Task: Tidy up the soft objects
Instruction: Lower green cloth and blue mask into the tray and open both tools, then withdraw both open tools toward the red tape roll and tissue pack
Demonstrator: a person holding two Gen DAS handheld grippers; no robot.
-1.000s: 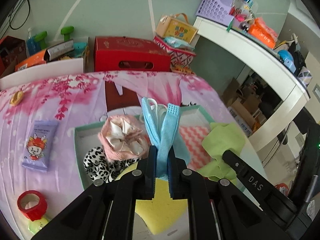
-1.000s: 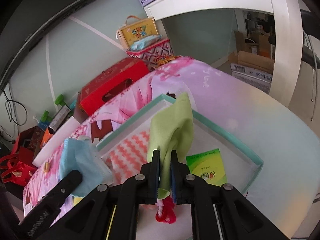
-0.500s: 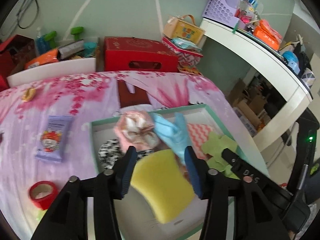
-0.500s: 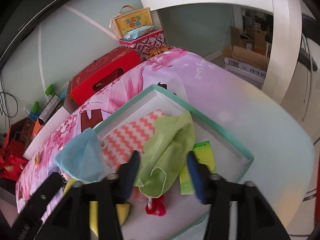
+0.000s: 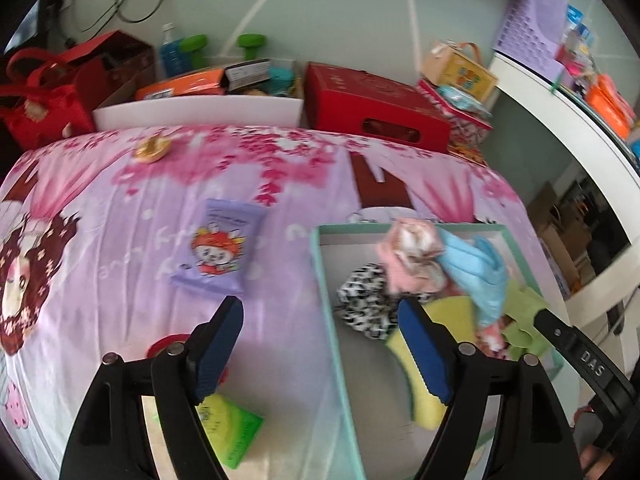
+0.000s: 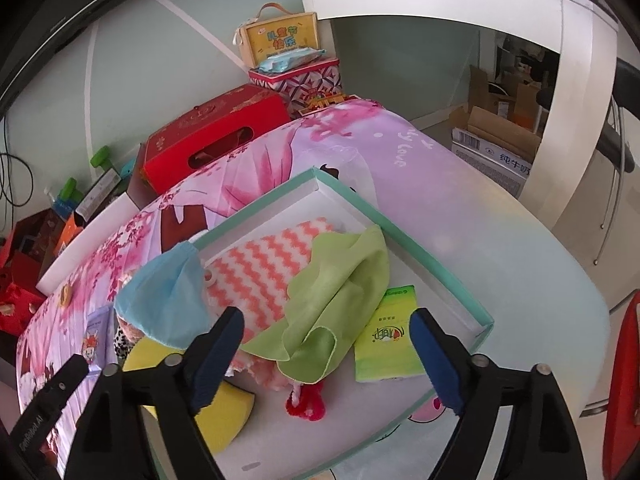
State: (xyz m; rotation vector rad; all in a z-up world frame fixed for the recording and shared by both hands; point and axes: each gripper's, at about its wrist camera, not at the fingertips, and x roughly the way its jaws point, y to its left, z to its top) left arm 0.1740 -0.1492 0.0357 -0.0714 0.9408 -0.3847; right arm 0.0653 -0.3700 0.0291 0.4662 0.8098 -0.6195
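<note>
Teal-rimmed box [image 6: 420, 236] crowded with cloths, bare pink tablecloth [image 5: 120, 240] leftward

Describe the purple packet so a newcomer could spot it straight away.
Start at the mint-rimmed tray on the pink floral sheet. The purple packet lies flat on the sheet outside the tray's left wall, beyond the open left gripper. It alone is lilac, with a red-and-white cartoon rabbit printed on it.

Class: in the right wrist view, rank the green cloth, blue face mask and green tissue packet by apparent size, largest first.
1. green cloth
2. blue face mask, somewhat smaller
3. green tissue packet, clearly smallest
</note>
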